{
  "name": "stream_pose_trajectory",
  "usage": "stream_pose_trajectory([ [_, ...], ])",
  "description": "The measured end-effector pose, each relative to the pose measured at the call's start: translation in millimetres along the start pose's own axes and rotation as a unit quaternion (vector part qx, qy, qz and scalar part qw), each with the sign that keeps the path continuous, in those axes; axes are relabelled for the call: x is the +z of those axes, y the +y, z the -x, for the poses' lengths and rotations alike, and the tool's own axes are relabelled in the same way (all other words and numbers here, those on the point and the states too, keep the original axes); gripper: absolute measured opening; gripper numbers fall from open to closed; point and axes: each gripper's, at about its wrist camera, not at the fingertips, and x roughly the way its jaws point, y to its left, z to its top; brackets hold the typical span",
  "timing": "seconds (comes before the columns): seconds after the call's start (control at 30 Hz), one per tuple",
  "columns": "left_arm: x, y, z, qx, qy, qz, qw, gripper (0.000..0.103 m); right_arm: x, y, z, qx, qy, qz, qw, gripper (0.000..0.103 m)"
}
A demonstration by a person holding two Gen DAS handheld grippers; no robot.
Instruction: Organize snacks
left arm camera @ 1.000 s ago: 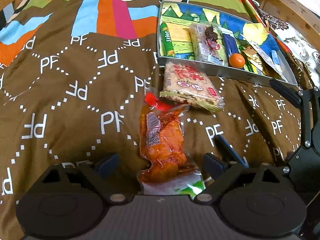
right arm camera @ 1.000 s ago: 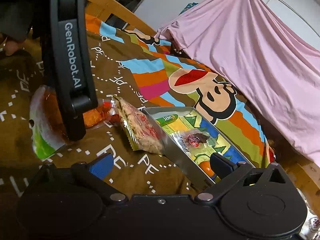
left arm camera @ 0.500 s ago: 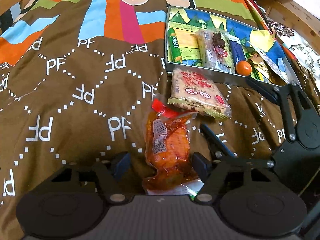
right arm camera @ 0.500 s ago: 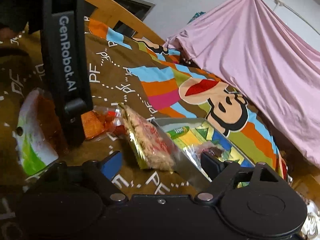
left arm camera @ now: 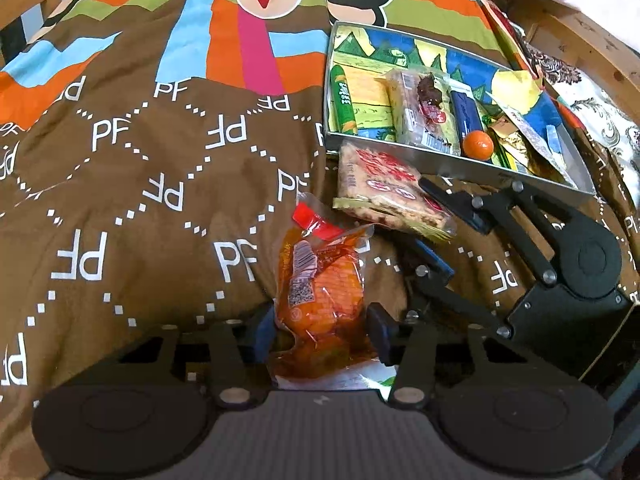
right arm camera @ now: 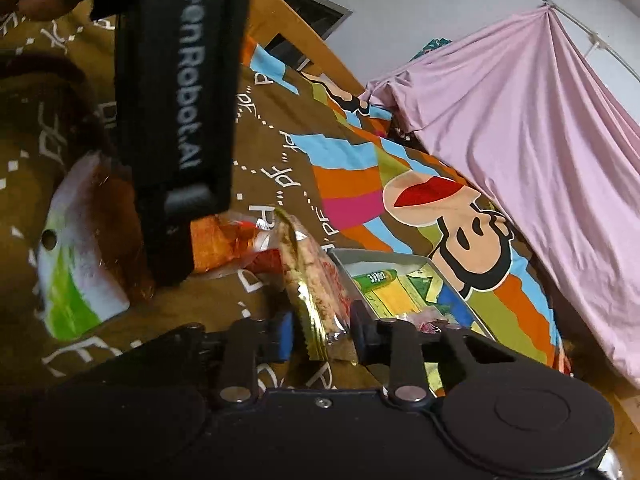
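An orange snack pouch point(left arm camera: 324, 292) with a red top lies on the brown blanket. My left gripper point(left arm camera: 320, 330) is shut on its lower part. A flat rice-cracker pack point(left arm camera: 384, 188) with red print lies just beyond it, against the metal tray point(left arm camera: 452, 166). My right gripper point(right arm camera: 320, 332) is shut on the near edge of that pack point(right arm camera: 316, 292); it also shows in the left wrist view point(left arm camera: 436, 232). The tray holds a green stick pack point(left arm camera: 343, 100), a clear bar pack point(left arm camera: 424, 108), an orange ball point(left arm camera: 477, 144) and wrappers.
The brown "PF" blanket point(left arm camera: 140, 200) covers the bed. A wooden bed frame point(left arm camera: 580, 36) runs behind the tray. A pink sheet point(right arm camera: 520, 140) hangs at the back. The left gripper's body point(right arm camera: 176, 100) stands close in front of the right camera.
Both grippers moved forward and closed. The left jaws shut on the orange pouch. The right jaws came up to the cracker pack and shut on its edge.
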Motion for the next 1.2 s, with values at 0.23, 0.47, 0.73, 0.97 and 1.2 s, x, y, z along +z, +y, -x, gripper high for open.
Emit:
stream_pose_trajectory([
  [0.23, -3.3, 1.9, 7.8, -0.006, -0.015, 0.012, 0.9998, 0.047, -2.6, -9.9, 21.2, -0.008, 0.032, -0.034, 0.999, 0.025],
  [0.47, -4.6, 3.9, 12.9, -0.014, -0.017, 0.024, 0.9995, 0.041, 1.3, -40.4, 52.2, 0.003, 0.075, -0.148, 0.986, 0.025],
  [0.73, -0.4, 6.0, -4.1, -0.017, 0.005, 0.040, 0.9990, 0.051, -1.6, -68.8, 81.5, 0.026, 0.117, -0.318, 0.940, 0.025],
  [0.97, 3.0, -4.8, -12.9, 0.002, 0.003, 0.018, 0.9998, 0.056, -11.8, -73.3, 71.9, 0.022, 0.131, -0.348, 0.928, 0.033],
  [1.2, 0.5, -5.9, -8.9, 0.008, -0.005, 0.010, 0.9999, 0.051, -17.6, -64.4, 54.2, 0.011, 0.143, -0.326, 0.934, 0.038],
])
